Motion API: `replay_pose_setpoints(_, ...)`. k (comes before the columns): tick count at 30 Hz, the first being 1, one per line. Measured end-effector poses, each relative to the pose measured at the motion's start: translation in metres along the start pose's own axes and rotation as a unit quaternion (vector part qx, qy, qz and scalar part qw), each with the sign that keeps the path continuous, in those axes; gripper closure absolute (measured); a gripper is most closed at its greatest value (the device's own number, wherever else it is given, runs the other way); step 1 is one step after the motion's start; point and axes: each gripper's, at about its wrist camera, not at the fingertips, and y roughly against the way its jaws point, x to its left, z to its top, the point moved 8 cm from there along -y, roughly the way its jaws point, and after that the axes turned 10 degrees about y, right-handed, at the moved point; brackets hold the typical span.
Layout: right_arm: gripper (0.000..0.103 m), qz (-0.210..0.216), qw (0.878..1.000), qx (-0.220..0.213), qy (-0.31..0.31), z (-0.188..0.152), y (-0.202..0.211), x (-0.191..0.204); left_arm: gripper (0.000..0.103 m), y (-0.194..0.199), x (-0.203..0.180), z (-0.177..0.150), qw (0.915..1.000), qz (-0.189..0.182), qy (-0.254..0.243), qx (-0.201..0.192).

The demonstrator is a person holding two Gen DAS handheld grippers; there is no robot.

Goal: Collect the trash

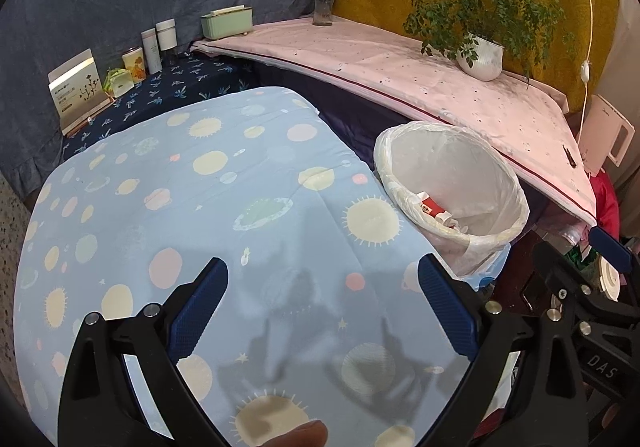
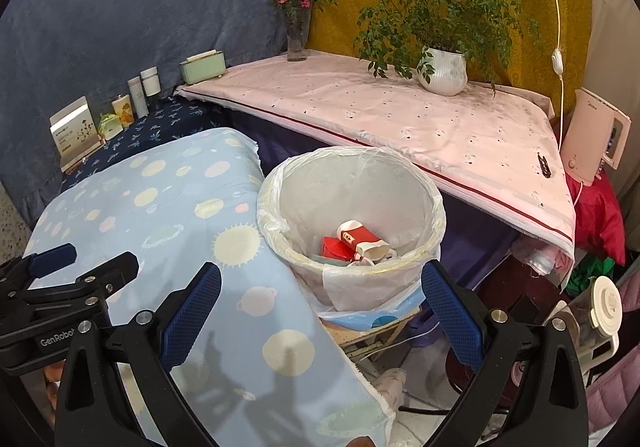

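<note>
Left gripper (image 1: 322,301): matte black plastic arms, jaws faced with blue cross-hatch textured pads. Round silver screws sit on the arms just behind the jaws. Right gripper (image 2: 320,305): same build, same blue pads, same silver screws. White lettering on black bodies: "GenRobot" on the left unit, "DAS" on the right one.

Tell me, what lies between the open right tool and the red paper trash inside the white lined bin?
Only the bin's near wall and bag-covered rim; the right tool holds nothing, and the red paper trash lies beyond, seen in the right wrist view.
</note>
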Motion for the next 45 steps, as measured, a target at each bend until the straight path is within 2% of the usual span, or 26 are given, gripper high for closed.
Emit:
replay_pose_setpoints(10, 0.006, 0.005, 1.0, 0.019, 0.001, -0.0084, 0.0, -0.0025, 0.007, 0.0076, -0.0014, -0.0007, 0.9999, 0.006, -0.002, -0.008)
replay_pose_setpoints(45, 0.006, 0.009, 1.0, 0.014, 0.0, -0.0082, -0.0013, -0.0073, 0.007, 0.0009, -0.0043, -0.0031, 0.9999, 0.015, -0.004, -0.004)
